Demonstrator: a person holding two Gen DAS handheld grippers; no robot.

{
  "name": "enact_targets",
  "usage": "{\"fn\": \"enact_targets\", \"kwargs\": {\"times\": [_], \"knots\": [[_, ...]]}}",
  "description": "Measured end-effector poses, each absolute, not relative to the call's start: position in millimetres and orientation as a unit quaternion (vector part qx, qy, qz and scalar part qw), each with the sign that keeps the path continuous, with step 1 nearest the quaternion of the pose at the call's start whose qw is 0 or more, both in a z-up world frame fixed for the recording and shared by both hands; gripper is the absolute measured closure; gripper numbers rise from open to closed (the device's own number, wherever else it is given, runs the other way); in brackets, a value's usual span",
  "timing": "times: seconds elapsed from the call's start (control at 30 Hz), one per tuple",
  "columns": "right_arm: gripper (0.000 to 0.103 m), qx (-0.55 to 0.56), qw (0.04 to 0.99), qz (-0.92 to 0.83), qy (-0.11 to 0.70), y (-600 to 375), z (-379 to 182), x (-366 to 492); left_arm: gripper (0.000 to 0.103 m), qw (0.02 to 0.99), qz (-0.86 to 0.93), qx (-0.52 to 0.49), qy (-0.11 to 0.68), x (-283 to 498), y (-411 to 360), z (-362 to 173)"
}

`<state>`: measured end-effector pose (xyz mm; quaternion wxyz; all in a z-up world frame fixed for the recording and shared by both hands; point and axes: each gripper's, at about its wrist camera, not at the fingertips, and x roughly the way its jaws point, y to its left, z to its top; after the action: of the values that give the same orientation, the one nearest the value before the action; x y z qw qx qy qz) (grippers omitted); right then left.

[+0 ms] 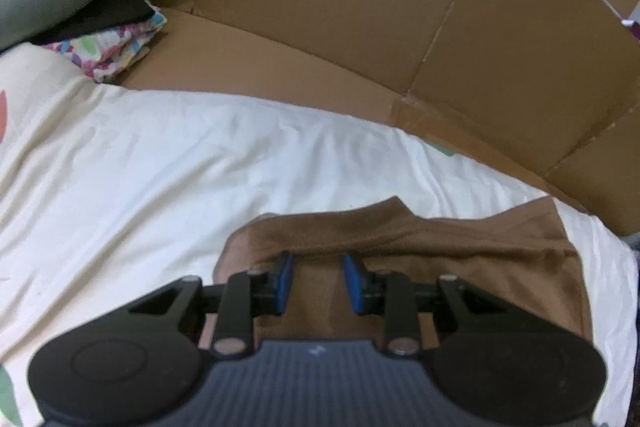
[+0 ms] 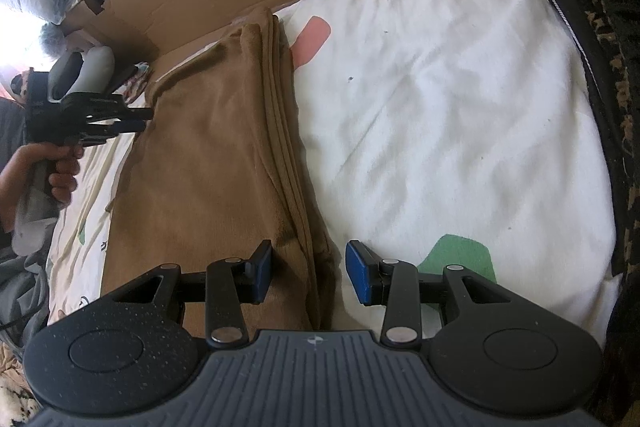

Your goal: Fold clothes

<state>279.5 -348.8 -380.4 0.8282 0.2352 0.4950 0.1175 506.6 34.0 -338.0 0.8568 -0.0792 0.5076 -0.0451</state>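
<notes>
A: White bedsheet (image 2: 440,107), cardboard sheet (image 1: 360,7) behind it. Where's the garment?

B: Brown garment (image 2: 208,147) lies folded lengthwise on the sheet.

A: Grippers?

B: Left gripper (image 1: 316,277) and right gripper (image 2: 308,269) are both part-open over cloth edges, pads clear, gripping nothing.

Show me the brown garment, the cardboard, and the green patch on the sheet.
brown garment (image 2: 208,155), right wrist view, flat middle.
cardboard (image 1: 320,7), left wrist view, back panel.
green patch (image 2: 460,255), right wrist view, centre.
</notes>
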Motion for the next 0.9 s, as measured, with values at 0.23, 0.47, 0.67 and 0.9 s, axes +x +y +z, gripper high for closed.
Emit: {"fn": "enact_targets", "kwargs": {"times": [0.23, 0.47, 0.67, 0.9], "knots": [[0.061, 0.233, 0.829, 0.118, 0.495, -347, -380, 280, 0.058, 0.858, -0.087, -0.044, 0.505, 459, 31, -314], [0.061, 0.233, 0.828, 0.119, 0.496, -347, -380, 279, 0.058, 0.849, -0.139, -0.038, 0.508, 405, 11, -304], [0.061, 0.231, 0.828, 0.119, 0.496, -347, -380, 278, 0.057, 0.852, -0.156, -0.035, 0.499, 384, -12, -302], [0.062, 0.226, 0.828, 0.119, 0.499, -346, -379, 277, 0.054, 0.87, -0.15, -0.018, 0.469, 362, -39, -299]]}}
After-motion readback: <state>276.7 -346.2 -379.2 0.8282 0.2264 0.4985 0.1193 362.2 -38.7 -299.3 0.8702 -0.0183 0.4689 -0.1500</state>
